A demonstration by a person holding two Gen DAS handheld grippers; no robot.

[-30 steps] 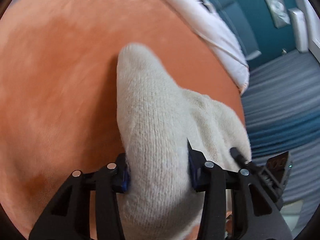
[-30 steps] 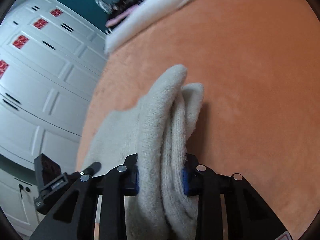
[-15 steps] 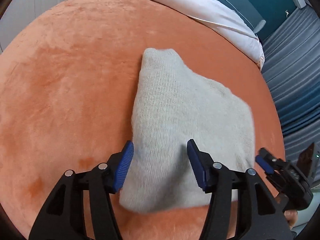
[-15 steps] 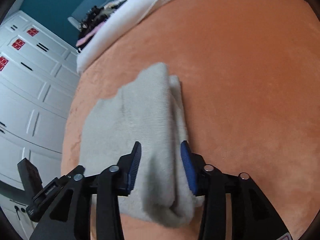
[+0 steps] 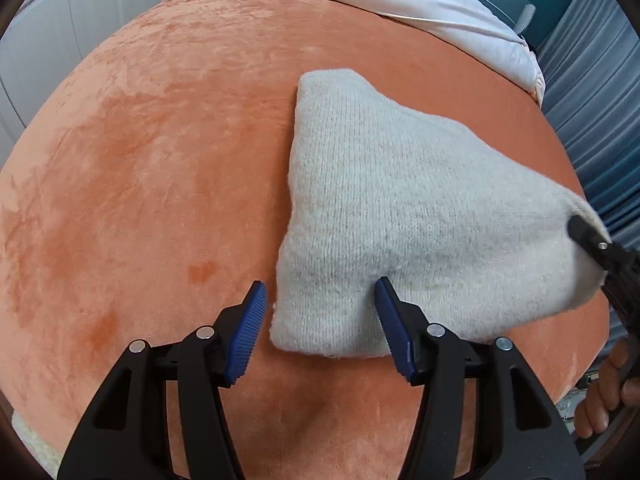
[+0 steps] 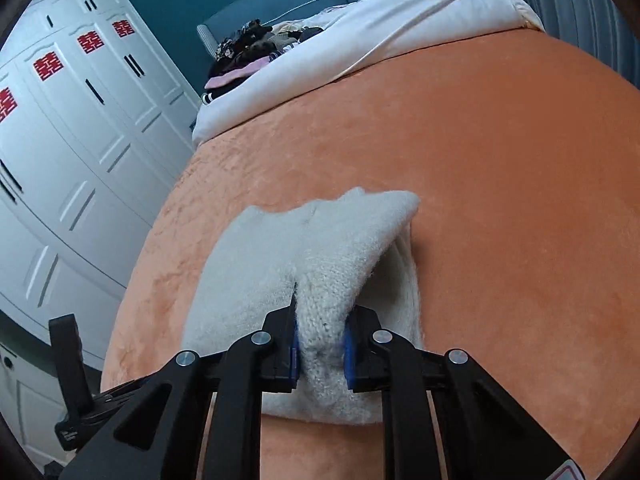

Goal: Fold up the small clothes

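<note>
Folded cream knit garment (image 5: 400, 208) lying on an orange plush blanket (image 5: 160, 160), which serves as the reference surface throughout. Left gripper (image 5: 318, 320): jaws spread wide and holding nothing, poised over the corner of the garment closest to the camera; one blue-padded finger (image 5: 246, 332) stands over bare blanket just beside the garment's edge, the other over the knit itself. Whether that finger presses into the fabric cannot be told. Right gripper (image 6: 322, 352): jaws closed on a raised fold of the garment (image 6: 320, 264), the knit bunched between the blue pads and lifted into a ridge above the rest of the cloth, which lies flat on the blanket. In the left wrist view, the right gripper (image 5: 592, 240) appears as a dark tip at the garment's far right corner, where the fabric is drawn up to a point; part of the person's hand (image 5: 608, 392) shows below it, past the blanket's edge. A white duvet (image 6: 360, 64) adjoins the far edge of the blanket, with a heap of dark clothes (image 6: 256, 48) on it. White wardrobe doors (image 6: 72, 140) stand beyond the blanket's left edge.
</note>
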